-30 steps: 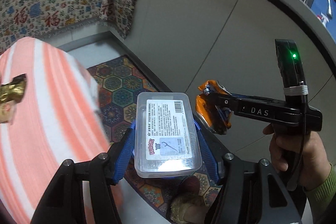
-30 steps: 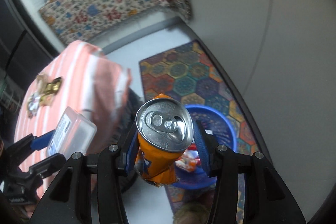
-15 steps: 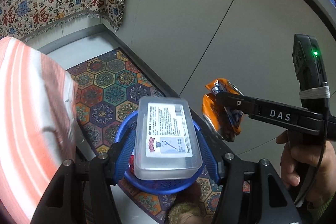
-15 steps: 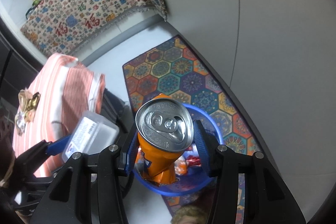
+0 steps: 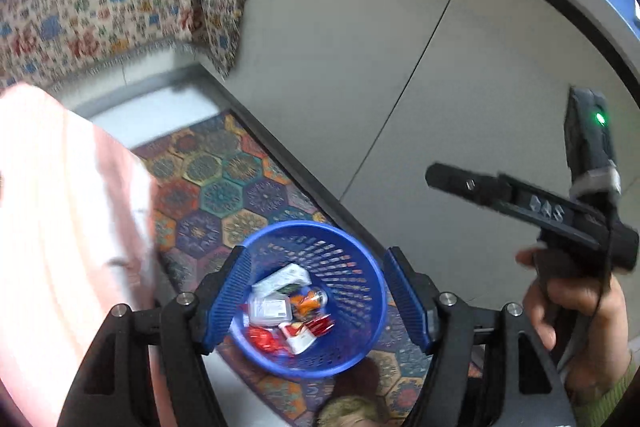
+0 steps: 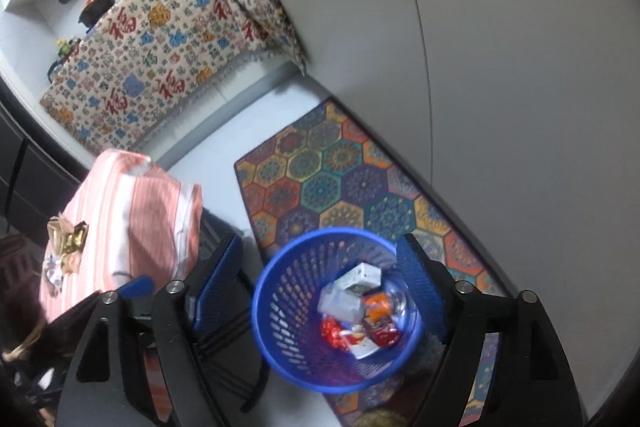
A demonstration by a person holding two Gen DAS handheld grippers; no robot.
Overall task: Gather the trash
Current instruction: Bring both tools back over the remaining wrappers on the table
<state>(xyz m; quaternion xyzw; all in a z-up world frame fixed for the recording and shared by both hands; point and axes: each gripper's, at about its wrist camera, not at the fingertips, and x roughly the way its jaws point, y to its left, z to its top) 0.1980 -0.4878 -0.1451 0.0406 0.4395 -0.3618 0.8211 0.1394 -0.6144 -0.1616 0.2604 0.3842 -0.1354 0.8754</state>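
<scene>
Grippers left [image 5: 316, 291] and right [image 6: 320, 287] side by side over blue basket [image 5: 360, 251], jaws spread, empty

Both my claws are hanging spread and empty over the blue basket [image 5: 362, 259], its mouth lying unblocked below. The striped table [image 6: 132, 211] is crowding my left side, the grey wall [image 6: 500, 67] my right.

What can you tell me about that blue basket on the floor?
The blue basket is round, looks like plastic, and has slotted walls. It stands upright, partly on the patterned rug, beside the striped tablecloth. Inside lie a clear box, a white carton, an orange can and red wrappers.
</scene>
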